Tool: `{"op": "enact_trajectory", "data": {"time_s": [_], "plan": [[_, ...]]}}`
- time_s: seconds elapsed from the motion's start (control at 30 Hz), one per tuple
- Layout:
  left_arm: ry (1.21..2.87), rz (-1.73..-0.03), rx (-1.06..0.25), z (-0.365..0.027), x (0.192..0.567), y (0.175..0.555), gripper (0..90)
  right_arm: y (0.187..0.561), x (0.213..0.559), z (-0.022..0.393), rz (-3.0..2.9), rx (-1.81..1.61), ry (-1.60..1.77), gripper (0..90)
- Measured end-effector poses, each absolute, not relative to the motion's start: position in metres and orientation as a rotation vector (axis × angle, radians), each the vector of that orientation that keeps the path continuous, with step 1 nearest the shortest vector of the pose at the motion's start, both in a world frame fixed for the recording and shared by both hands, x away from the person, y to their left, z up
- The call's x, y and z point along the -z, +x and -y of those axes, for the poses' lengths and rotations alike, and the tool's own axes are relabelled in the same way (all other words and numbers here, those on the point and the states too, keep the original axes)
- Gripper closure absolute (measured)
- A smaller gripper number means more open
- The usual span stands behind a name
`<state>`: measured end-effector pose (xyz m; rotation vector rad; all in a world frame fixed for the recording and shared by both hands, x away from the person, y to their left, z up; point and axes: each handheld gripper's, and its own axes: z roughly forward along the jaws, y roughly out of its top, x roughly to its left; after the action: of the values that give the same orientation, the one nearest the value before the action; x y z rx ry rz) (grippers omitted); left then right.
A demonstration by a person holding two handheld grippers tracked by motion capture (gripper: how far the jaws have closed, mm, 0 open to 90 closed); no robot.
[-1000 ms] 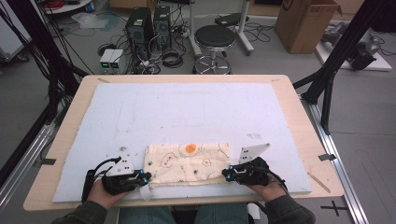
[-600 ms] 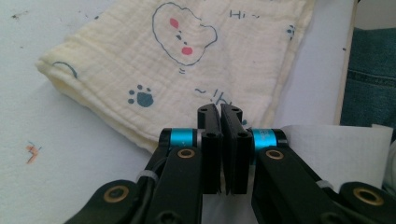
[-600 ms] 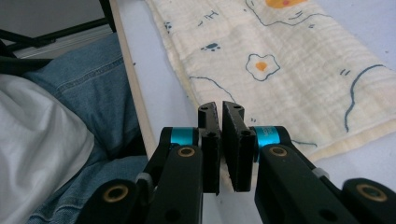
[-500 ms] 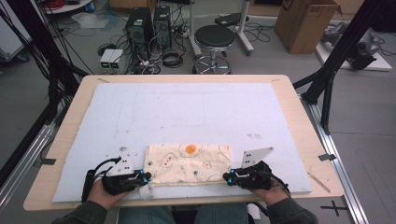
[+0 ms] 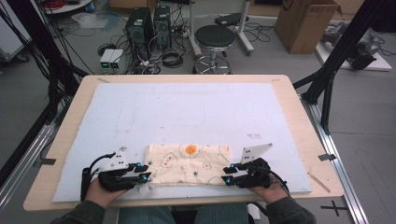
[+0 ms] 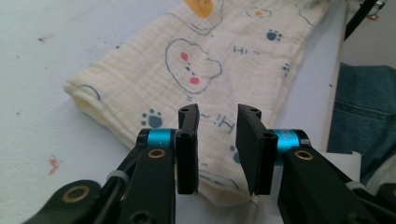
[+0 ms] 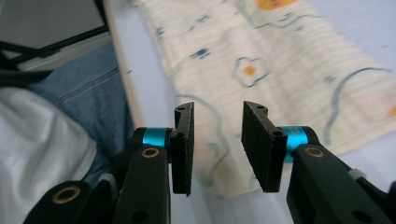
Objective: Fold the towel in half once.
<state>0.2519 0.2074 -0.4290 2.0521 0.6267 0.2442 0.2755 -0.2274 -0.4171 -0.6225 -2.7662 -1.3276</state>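
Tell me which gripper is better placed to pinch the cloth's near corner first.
Left, marginally: the left gripper has the folded cloth corner between its open fingers. The right gripper, also open, is similarly close.

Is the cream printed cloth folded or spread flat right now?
Folded. The cloth lies as a narrow strip, and the left gripper view shows a rounded doubled edge with layers stacked.
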Motion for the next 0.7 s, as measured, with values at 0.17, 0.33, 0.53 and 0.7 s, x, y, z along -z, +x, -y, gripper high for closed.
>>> {"op": "enact_trajectory", "data": {"time_s": [0.17, 0.33, 0.53, 0.7], "plan": [[2.049, -0.640, -0.276, -0.200, 0.425, 0.262, 70.4, 0.299, 0.410, 0.223, 2.759, 1.340, -0.712, 72.9], [2.063, -0.665, -0.307, -0.187, 0.423, 0.279, 83.8, 0.330, 0.405, 0.203, 2.711, 1.347, -0.757, 83.8], [2.096, -0.694, -0.356, -0.172, 0.425, 0.304, 88.6, 0.354, 0.407, 0.166, 2.720, 1.313, -0.759, 87.4], [2.125, -0.757, -0.383, -0.170, 0.432, 0.319, 88.7, 0.370, 0.418, 0.140, 2.743, 1.249, -0.789, 87.9]]}}
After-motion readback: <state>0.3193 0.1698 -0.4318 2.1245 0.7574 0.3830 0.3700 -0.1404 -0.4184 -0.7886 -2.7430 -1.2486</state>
